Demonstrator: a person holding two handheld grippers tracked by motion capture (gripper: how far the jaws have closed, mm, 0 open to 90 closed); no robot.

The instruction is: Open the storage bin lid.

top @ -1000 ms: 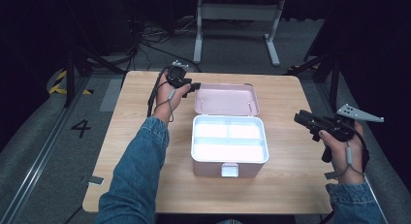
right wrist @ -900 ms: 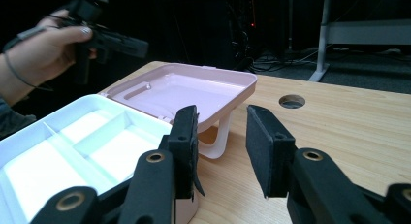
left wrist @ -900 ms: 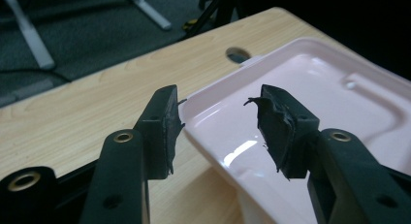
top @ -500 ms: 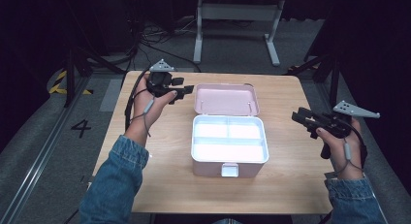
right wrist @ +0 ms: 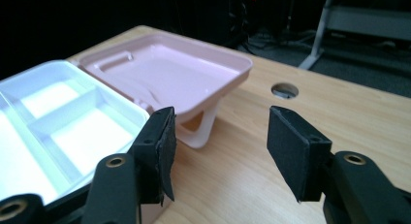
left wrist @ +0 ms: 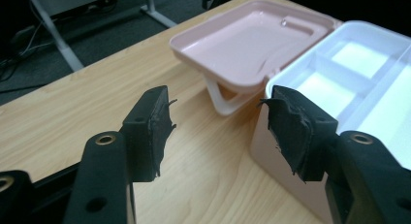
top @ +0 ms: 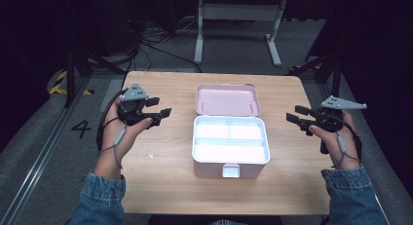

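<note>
Pink storage box (top: 231,159), open, stands at the middle of the wooden table (top: 165,186), its front latch tab (top: 231,171) toward the person's edge. White inner tray (top: 231,140) is divided into compartments: one long one at the near side, two smaller ones behind it; all look bare, though glare on the white plastic makes the floors hard to read. Pink lid (top: 227,99) lies thrown back behind the tray, inner face up, resting on a white folding handle (left wrist: 228,100) that props it off the tabletop.

Left gripper (top: 162,111): held in the person's left hand (top: 122,132), over the table's left part, level with the box's hinge line and well apart from the box. Jaws point toward the box, stand apart with nothing between them, and have just been opening. In the left gripper view the black pads (left wrist: 155,129) frame bare wood, with the box corner just behind the right pad.

Right gripper (top: 295,114): held in the right hand (top: 336,137) at the table's right edge, jaws pointing toward the box, clear of it. Jaws stand wide, hold nothing, and have just been opening. The right gripper view shows the lid and handle between and beyond the pads.

Round cable hole (right wrist: 284,90): in the tabletop beyond the lid.

Farther off: grey floor, a white metal stand (top: 238,13), dark cables (top: 151,40).
</note>
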